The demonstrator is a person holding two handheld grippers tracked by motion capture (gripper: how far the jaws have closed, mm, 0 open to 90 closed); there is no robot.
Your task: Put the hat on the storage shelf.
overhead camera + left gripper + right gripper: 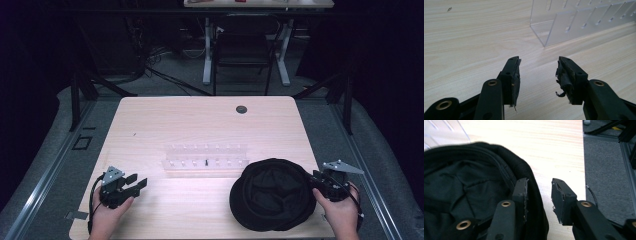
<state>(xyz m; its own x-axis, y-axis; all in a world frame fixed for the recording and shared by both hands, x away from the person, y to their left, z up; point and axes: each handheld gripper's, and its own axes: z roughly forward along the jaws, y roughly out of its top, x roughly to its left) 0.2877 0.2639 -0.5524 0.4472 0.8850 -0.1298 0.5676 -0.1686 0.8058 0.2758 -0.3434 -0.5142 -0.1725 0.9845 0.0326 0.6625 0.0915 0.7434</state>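
Both grippers wide, empty: right gripper (539,195) straddles black hat (272,195) rim, left gripper (537,75) nr clear rack (205,161).

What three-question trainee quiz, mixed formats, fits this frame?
1. True or false: the left gripper holds the clear rack.
2. The black hat lies: A) opening up B) crown up C) on the rack.
3. Which of the right gripper's jaws is inside the hat's rim?

Key: 1 false, it is open over bare table. 2 A. 3 The one on the left in the right gripper view; the other is outside.
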